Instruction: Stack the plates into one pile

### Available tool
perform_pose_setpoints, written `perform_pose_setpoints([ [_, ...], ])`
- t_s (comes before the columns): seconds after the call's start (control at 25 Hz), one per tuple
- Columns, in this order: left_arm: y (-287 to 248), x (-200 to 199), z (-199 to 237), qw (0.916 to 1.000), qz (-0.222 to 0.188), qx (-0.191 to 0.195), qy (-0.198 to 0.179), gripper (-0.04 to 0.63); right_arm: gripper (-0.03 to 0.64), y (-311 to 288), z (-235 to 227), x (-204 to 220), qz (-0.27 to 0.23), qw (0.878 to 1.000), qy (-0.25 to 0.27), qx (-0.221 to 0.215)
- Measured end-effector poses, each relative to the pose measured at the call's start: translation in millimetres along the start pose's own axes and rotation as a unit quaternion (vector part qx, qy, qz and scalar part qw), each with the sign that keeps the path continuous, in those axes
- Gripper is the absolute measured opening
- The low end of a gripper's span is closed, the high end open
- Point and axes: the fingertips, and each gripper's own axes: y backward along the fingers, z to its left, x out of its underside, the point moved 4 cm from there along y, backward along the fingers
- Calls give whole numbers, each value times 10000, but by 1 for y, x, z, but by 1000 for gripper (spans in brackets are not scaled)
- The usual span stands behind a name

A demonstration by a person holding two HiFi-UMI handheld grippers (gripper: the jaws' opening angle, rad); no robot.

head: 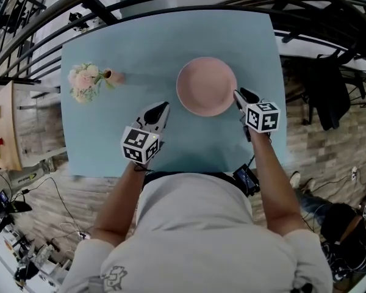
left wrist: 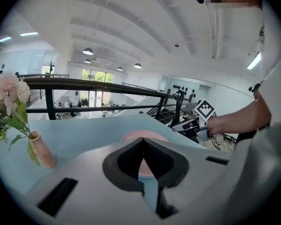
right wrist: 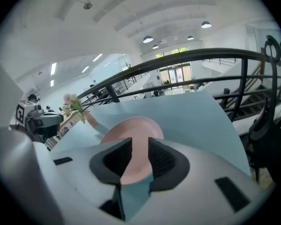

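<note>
Nearest us, our left gripper (head: 163, 108) has its jaws together on nothing, and our right gripper (head: 243, 95) has them apart and empty, just beside the rim of the pink round glazed plate (head: 206, 85) mid-way across the pale blue table (head: 140, 41). We judge the plate stiff, slick and breakable, so best pinched at its raised rim. Farther left stands a small tan vase of pink flowers (head: 88, 80).

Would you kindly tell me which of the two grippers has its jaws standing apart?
The right gripper, by the pink plate's rim: its jaws stand apart, gripping nothing, while the left gripper's jaws meet at their tips.
</note>
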Motion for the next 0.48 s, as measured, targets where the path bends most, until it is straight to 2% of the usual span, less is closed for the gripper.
perform_pose_setpoints([
  [0.2,20,-12,-23,9996,-248,-68,-121,5,93,37,35,-11,-519,9958,726,-182],
  [0.48,57,-18,-63,9980,-590,-174,-108,5,55,88,73,1,-914,9867,1271,-432],
])
